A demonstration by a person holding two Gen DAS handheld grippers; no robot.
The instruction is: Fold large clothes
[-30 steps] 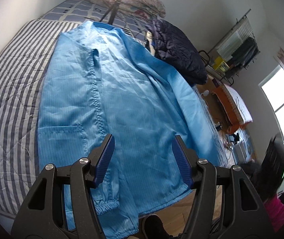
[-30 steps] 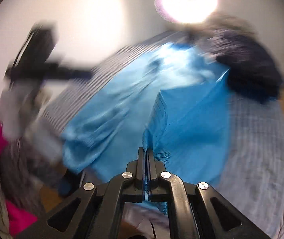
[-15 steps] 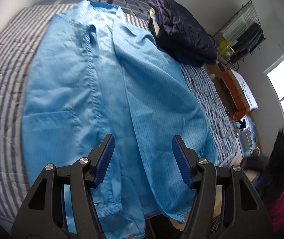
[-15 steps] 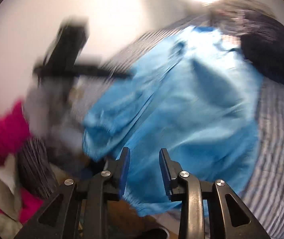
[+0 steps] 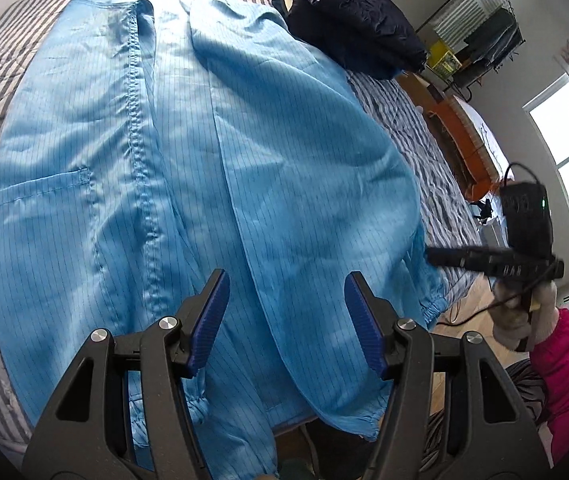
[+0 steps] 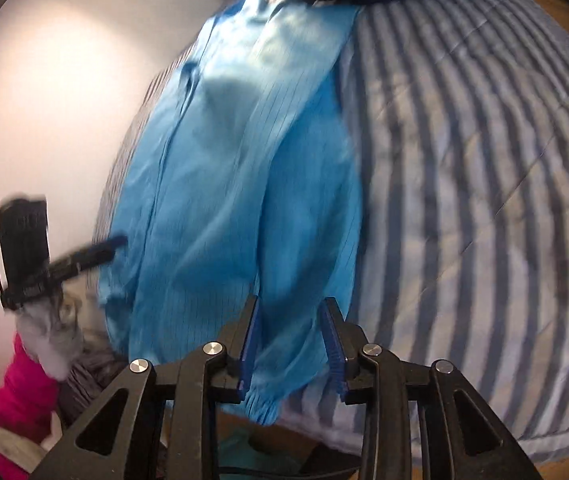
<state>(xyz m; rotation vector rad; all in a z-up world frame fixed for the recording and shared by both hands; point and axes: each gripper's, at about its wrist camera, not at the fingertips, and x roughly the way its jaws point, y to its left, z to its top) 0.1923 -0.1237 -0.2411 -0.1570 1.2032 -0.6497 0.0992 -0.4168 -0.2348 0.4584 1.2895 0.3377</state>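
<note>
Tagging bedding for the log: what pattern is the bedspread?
Grey and white stripes on the bedspread; clearest in the right wrist view.

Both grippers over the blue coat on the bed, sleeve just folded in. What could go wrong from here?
1. The blue coat's hem and cuffs hang past the bed edge; the slick fabric could slide toward the floor.
2. The right gripper, jaws just closing and nothing visibly pinched, sits over the sleeve cuff; it may grab only one layer.
3. The left gripper hangs open over overlapping panels; a pinch there could drag the fold askew.
</note>
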